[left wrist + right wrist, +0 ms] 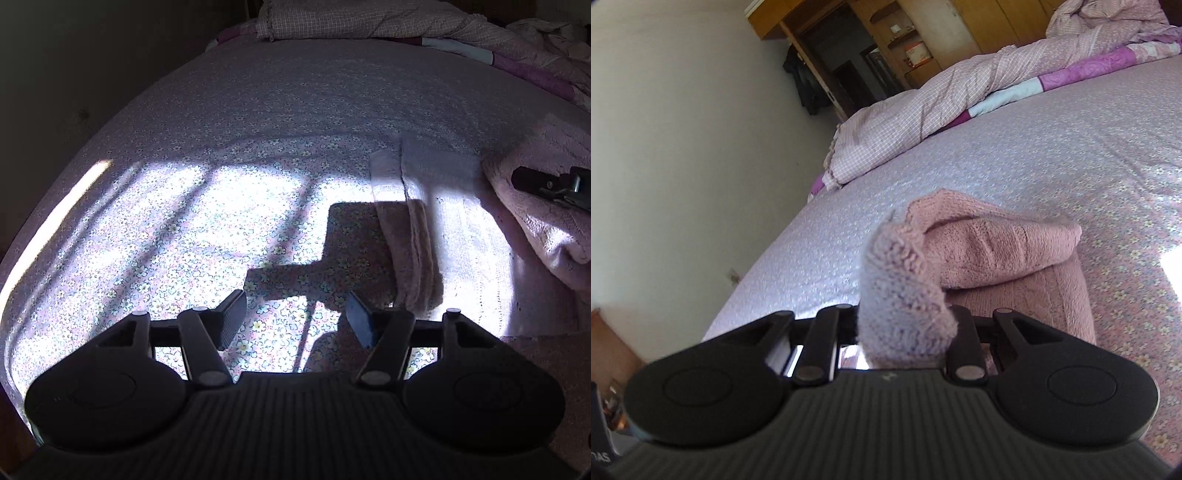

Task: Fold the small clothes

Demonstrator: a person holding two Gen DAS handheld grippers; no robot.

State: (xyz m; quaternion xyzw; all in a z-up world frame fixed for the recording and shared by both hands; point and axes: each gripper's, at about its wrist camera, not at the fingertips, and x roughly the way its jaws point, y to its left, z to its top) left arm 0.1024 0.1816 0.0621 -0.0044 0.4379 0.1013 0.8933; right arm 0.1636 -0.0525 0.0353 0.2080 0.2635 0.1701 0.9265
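A pink knitted garment (997,251) lies on the flowered bed sheet (1015,147). My right gripper (905,325) is shut on a bunched edge of it, and the knit hides the pads. That lifted part trails back over the rest of the garment. In the left wrist view the garment (461,229) lies flat in sunlight at the right, and one raised fold (546,221) hangs from the right gripper's finger (543,184). My left gripper (295,317) stands open over the bare sheet (258,110), left of the garment, with nothing between its fingers.
A checked quilt (923,110) is heaped along the bed's far side. A white wall (683,129) runs beside the bed, with a wooden wardrobe (960,29) behind. The bed's edge (55,218) curves at the left.
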